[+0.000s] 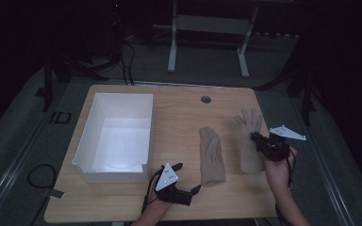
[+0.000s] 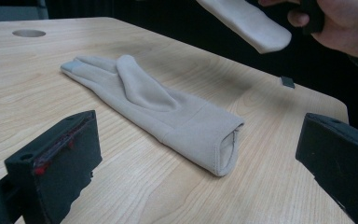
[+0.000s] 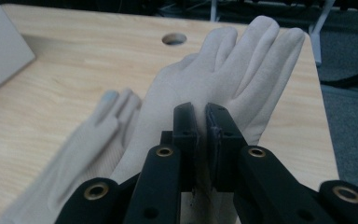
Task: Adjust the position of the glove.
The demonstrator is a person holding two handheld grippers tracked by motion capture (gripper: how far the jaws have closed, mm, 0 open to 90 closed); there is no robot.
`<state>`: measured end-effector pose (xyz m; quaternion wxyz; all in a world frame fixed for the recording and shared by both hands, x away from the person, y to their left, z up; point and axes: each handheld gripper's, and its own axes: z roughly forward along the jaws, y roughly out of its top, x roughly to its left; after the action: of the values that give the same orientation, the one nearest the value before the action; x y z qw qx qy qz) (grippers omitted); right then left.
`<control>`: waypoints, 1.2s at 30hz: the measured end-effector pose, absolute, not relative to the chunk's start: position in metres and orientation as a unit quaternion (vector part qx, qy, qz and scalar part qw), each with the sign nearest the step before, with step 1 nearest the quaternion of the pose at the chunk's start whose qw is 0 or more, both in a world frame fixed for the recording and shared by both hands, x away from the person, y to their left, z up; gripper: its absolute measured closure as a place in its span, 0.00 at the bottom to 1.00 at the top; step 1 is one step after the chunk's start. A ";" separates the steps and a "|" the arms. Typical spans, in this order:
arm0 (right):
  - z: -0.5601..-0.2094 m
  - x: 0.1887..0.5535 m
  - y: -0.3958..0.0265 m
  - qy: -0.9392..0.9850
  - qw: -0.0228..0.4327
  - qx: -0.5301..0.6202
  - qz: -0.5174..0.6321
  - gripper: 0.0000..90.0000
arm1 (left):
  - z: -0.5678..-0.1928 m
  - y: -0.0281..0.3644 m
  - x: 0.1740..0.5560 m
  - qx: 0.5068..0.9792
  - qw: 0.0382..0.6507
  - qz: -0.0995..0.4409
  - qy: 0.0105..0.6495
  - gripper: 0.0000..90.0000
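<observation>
Two beige gloves right of white bin (image 1: 115, 136): flat glove (image 1: 211, 155) nearer, lifted glove (image 1: 250, 141) pinched by right hand-held gripper (image 1: 259, 140); left hand-held gripper (image 1: 187, 178) released, just beside flat glove cuff

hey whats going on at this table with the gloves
A person works with a handheld tool in each hand at a wooden table. The right tool is shut on one beige glove, pinching its fabric and holding it above the tabletop. The second beige glove lies flat on the table, and the left tool sits open just in front of its cuff, not touching it. An empty white box stands at the left of the table.
</observation>
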<state>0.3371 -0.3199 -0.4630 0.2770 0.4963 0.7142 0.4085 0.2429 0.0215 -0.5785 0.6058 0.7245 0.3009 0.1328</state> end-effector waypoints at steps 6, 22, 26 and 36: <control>-0.457 0.346 -0.299 0.714 0.272 0.494 0.415 0.92 | -0.578 0.022 0.243 0.725 0.606 0.134 0.300 0.00; -0.469 0.357 -0.228 0.726 0.237 0.495 0.414 0.92 | -0.579 0.021 0.242 0.725 0.606 0.136 0.298 0.00; -0.482 0.356 -0.220 0.726 0.229 0.503 0.410 0.92 | -0.579 0.021 0.242 0.725 0.606 0.136 0.298 0.00; -0.506 0.352 -0.213 0.738 0.216 0.510 0.387 0.92 | -0.578 0.021 0.242 0.725 0.606 0.136 0.297 0.00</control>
<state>0.3524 -0.2130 -0.5063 0.2158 0.5099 0.7376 0.3866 0.2420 0.0211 -0.5785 0.6058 0.7254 0.2972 0.1359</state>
